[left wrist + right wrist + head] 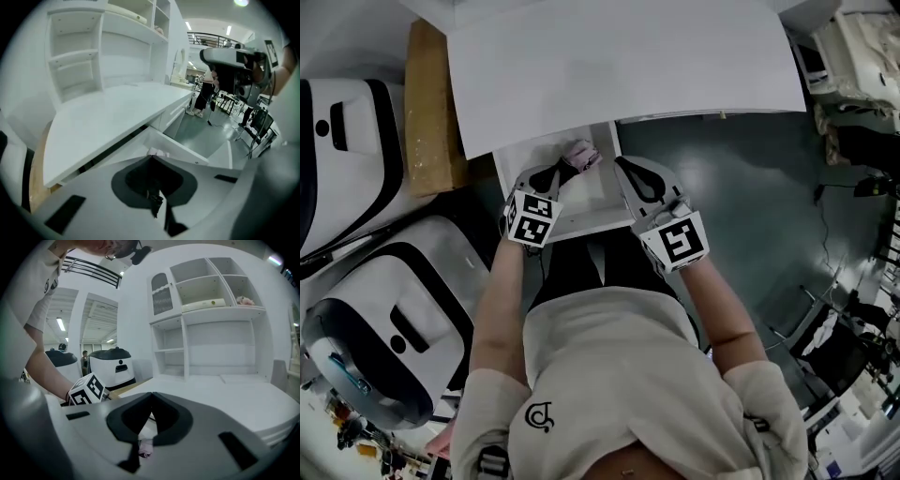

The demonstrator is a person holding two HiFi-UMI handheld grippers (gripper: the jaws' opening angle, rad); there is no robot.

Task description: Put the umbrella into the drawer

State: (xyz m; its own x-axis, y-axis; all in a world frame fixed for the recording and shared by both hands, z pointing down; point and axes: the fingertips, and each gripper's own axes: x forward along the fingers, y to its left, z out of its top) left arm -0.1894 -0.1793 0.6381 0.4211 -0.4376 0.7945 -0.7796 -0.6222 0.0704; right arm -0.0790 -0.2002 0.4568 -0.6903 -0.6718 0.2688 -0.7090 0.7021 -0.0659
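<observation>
The small pink folded umbrella (581, 153) lies inside the open white drawer (592, 217) under the white desk (628, 66), so the placing looks done. The left gripper (569, 169) and right gripper (619, 162) hover above it, both with jaws together on nothing. Only shutting the drawer may be left.

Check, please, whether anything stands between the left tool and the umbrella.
Nothing visible does. The umbrella lies in the open drawer, right in front of the closed tips of the left tool. The desktop overhangs only the back of the drawer and does not cover the umbrella.
</observation>
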